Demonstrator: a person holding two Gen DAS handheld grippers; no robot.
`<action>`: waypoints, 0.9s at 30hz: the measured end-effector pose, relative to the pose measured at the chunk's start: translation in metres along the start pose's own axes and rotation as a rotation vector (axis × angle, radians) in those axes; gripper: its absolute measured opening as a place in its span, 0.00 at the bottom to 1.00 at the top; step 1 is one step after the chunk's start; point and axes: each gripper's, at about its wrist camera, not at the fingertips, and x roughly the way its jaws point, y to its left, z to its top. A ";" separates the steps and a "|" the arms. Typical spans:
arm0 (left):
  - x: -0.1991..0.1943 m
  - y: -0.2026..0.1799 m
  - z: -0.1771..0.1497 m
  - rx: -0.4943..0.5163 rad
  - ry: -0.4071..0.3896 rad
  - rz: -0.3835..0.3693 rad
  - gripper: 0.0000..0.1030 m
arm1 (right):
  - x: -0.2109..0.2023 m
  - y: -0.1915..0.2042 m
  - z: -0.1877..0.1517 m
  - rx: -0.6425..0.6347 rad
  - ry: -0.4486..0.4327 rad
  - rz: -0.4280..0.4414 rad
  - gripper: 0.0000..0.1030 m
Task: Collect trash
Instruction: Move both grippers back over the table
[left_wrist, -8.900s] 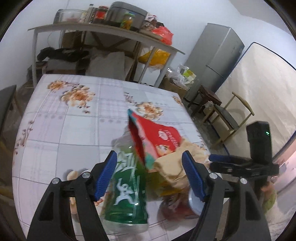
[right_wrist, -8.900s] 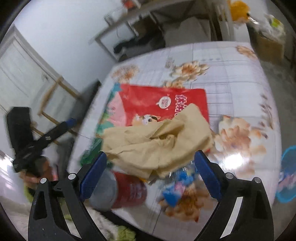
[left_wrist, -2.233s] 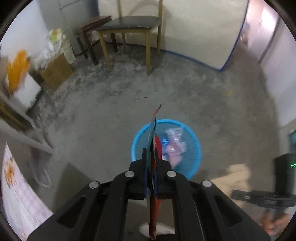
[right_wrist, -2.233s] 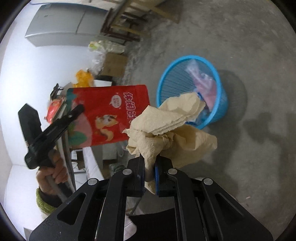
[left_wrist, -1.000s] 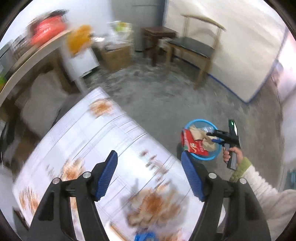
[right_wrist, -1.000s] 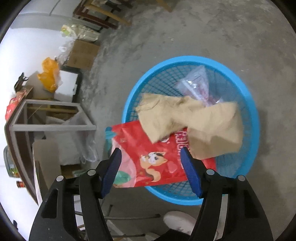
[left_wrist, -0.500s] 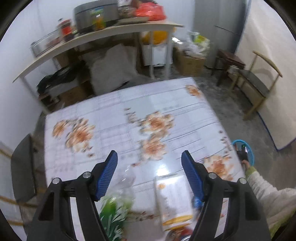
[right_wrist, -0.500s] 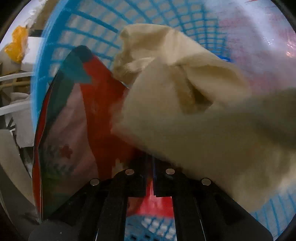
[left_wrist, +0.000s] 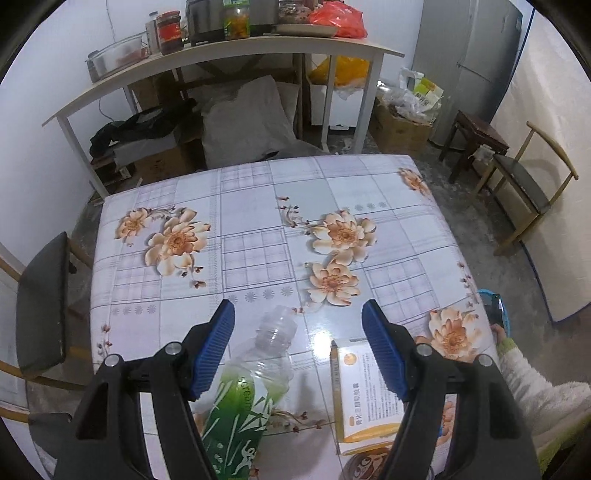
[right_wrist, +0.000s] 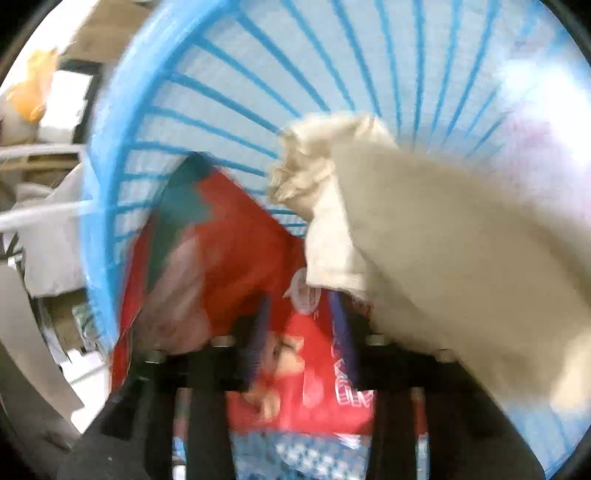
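Blue mesh: wall of the trash basket (right_wrist: 207, 92) fills most of the right wrist view, seen from close above; rim curves down the left side
Red packet: snack bag (right_wrist: 240, 258) lies inside the basket against its left wall, a teal corner uppermost; printed face runs down between the right gripper's fingers
Beige paper: crumpled tissue (right_wrist: 424, 240) rests on the snack bag's right part and spreads across the basket's right half
Right gripper (right_wrist: 304, 328): down inside the basket, blurred; jaws have just been opening, now parted with the snack bag's face showing between them; pads not seen pressing on it
Left gripper (left_wrist: 297, 350): held above the near edge of the table, jaws wide apart, nothing clamped
Table (left_wrist: 258, 221): covered by a checked cloth with peach flowers
Plastic bottle (left_wrist: 247, 387): clear, green label, lying on the cloth below the left gripper's left finger, neck pointing away
Carton (left_wrist: 364, 395): white and orange box lying flat just beside the bottle, under the right finger
Sleeve (left_wrist: 543, 391): pale fuzzy cuff at the table's right edge, reaching down beside it
Shelf (left_wrist: 221, 55): long white board behind the table, carrying jars and a red bag
Chair (left_wrist: 528, 184): wooden frame, dark seat, well apart on the right
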 end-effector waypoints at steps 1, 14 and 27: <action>-0.002 0.001 -0.002 -0.001 -0.009 -0.013 0.67 | -0.013 0.002 -0.007 -0.029 -0.020 -0.003 0.42; -0.038 0.033 -0.042 -0.116 -0.116 -0.129 0.67 | -0.190 0.023 -0.110 -0.174 -0.257 0.268 0.66; -0.094 0.017 -0.130 0.039 -0.283 -0.346 0.78 | -0.282 0.139 -0.297 -0.659 -0.257 0.522 0.73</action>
